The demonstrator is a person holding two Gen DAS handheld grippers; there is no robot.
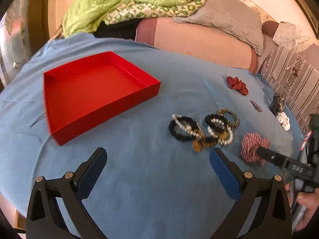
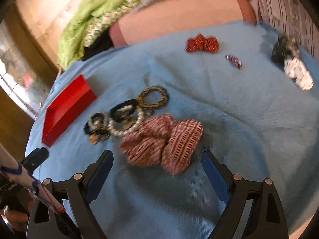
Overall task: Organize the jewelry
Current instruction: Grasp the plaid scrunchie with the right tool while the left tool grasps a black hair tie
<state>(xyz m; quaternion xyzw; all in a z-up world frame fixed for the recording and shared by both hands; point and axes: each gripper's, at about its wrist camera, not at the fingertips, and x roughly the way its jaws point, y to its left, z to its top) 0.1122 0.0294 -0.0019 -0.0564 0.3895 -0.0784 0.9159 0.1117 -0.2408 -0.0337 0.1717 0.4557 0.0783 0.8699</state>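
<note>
An empty red box [image 1: 93, 91] sits on the blue cloth [image 1: 149, 179]; it also shows in the right wrist view [image 2: 65, 107]. A pile of pearl bracelets and black and brown hair ties [image 1: 205, 127] lies right of it, also in the right wrist view [image 2: 127, 113]. A red-and-white striped scrunchie [image 2: 163, 141] lies just ahead of my open, empty right gripper [image 2: 156, 161]; it also shows in the left wrist view [image 1: 252, 147]. My left gripper [image 1: 158, 157] is open and empty above the cloth, near the pile.
A red dotted scrunchie [image 2: 202, 42], a small striped clip [image 2: 233, 60] and black and white hair pieces [image 2: 291, 63] lie at the far right. Behind the cloth are a pink cushion [image 1: 199, 41], a grey pillow [image 1: 227, 16] and a green blanket [image 1: 119, 2].
</note>
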